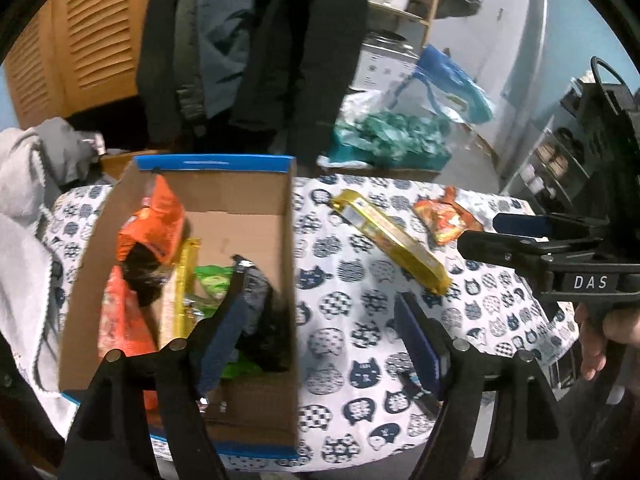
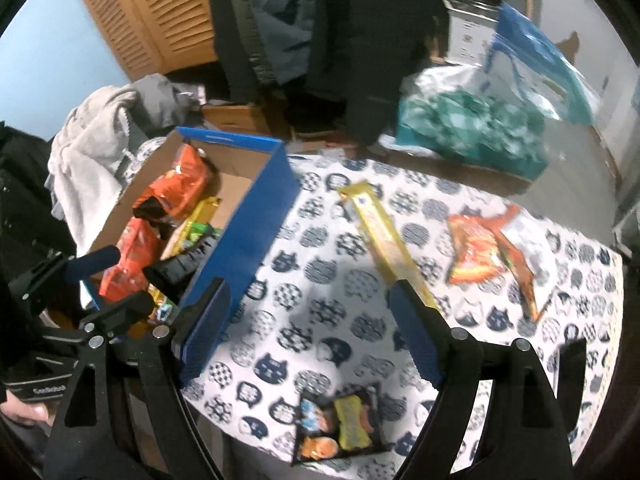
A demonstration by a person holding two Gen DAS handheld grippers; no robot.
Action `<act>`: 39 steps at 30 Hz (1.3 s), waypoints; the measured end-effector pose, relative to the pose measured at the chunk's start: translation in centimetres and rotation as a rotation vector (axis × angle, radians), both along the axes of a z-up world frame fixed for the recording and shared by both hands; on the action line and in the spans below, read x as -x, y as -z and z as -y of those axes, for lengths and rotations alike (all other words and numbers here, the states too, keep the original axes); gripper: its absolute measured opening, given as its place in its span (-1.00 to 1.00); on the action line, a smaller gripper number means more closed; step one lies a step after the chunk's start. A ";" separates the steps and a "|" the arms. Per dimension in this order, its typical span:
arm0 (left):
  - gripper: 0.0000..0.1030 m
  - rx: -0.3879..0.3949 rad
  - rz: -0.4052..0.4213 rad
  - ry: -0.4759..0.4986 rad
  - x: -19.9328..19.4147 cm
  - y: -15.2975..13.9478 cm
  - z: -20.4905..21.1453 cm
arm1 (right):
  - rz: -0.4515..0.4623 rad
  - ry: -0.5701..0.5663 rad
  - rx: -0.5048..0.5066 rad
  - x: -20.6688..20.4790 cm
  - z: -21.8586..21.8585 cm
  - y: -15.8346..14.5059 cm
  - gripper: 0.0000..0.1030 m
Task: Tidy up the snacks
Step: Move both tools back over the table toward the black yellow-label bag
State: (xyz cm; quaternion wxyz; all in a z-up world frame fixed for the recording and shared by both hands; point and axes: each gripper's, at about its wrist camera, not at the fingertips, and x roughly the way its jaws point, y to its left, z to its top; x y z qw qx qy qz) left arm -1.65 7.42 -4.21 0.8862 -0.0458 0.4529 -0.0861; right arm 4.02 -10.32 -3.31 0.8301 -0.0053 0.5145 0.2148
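A blue-edged cardboard box (image 1: 248,200) (image 2: 248,204) sits on the cat-print tablecloth (image 1: 360,320), holding orange, gold and green snack packs (image 1: 160,216). My left gripper (image 1: 320,304) is open and empty, its left finger over the box and its right finger over the cloth. A long gold pack (image 1: 392,236) (image 2: 384,240) and an orange pack (image 1: 444,220) (image 2: 476,248) lie on the cloth to the right. My right gripper (image 2: 312,300) is open and empty above the cloth, near the gold pack. A dark snack pack (image 2: 340,424) lies at the near table edge.
A grey blanket (image 1: 24,200) lies left of the box. A teal and blue bag (image 1: 400,132) stands behind the table. Dark coats (image 1: 280,40) hang at the back. The right gripper shows in the left wrist view (image 1: 520,236).
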 end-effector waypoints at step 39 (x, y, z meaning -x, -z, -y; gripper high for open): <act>0.59 0.003 -0.347 0.423 2.3 11.0 15.9 | -0.280 0.261 0.023 4.8 15.3 10.6 0.60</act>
